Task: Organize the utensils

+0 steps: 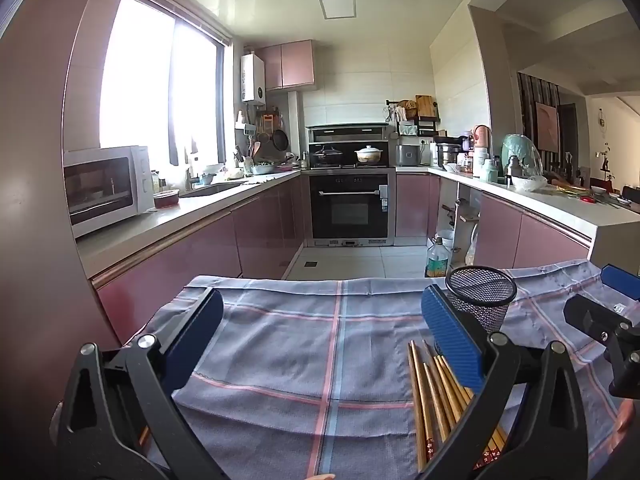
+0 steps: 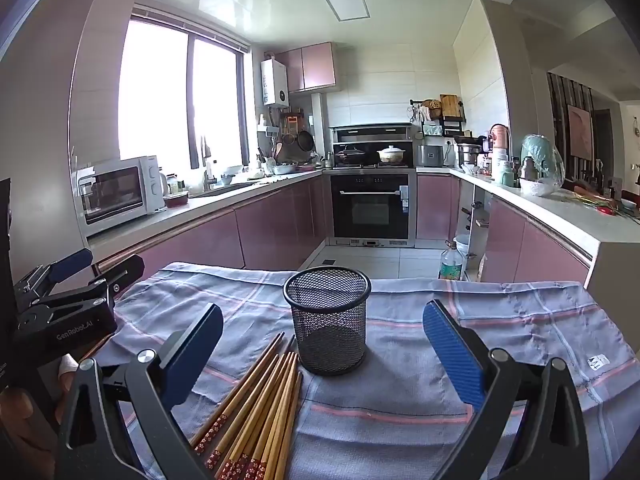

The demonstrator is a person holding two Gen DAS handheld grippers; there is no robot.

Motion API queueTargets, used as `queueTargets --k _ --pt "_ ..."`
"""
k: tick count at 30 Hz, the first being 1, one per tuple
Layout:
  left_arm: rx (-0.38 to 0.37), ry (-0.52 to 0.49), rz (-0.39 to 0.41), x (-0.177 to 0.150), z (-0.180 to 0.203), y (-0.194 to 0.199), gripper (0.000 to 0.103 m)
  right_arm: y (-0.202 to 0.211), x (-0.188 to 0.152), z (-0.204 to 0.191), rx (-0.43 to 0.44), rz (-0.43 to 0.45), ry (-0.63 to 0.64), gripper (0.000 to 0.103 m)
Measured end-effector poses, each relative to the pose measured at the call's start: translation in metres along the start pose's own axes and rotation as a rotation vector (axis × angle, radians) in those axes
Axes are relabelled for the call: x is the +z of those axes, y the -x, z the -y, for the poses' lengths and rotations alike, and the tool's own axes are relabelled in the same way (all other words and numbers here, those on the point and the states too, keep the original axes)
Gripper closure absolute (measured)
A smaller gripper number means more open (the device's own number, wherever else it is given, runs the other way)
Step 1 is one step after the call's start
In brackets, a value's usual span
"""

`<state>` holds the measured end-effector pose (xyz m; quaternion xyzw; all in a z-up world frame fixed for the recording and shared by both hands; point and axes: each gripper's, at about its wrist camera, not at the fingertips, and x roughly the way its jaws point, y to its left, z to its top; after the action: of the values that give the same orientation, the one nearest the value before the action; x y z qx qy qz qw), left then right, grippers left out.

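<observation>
Left gripper (image 1: 320, 340): jaws spread wide, nothing between them but cloth.
Right gripper (image 2: 322, 344): jaws wide apart, gripping nothing; mesh cup (image 2: 328, 320) stands between them at 12 o'clock, untouched.
Chopsticks (image 2: 256, 412): bundle at 7 o'clock of cup, patterned ends cut off by frame edge.
Plaid cloth (image 2: 500, 312): under everything.

Both cameras sit just behind their claws, low over the tabletop (image 1: 280, 344), tipped slightly down and facing the kitchen's far oven. The right view looks close at the mesh cup (image 2: 328, 320); the left view shares it, off to its right, with the chopsticks (image 1: 436, 396).
</observation>
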<state>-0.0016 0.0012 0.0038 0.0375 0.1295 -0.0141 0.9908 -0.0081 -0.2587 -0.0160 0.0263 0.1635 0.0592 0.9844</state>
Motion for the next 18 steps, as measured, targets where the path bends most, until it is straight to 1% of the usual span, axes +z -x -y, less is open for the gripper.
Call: queueTargets --k 6,12,18 --pt "-0.003 0.001 -0.003 0.0015 0.0004 0.0005 0.005 0.0038 0.0006 -0.0022 -0.002 0.000 -0.003 0.006" --pt "-0.003 -0.001 -0.001 0.0012 0.0010 0.0007 0.005 -0.0013 0.0007 0.0026 -0.001 -0.005 -0.003 0.006" --pt "-0.006 0.001 -0.006 0.0019 0.0025 0.0005 0.005 0.0010 0.0017 -0.0024 -0.002 -0.011 -0.007 0.006"
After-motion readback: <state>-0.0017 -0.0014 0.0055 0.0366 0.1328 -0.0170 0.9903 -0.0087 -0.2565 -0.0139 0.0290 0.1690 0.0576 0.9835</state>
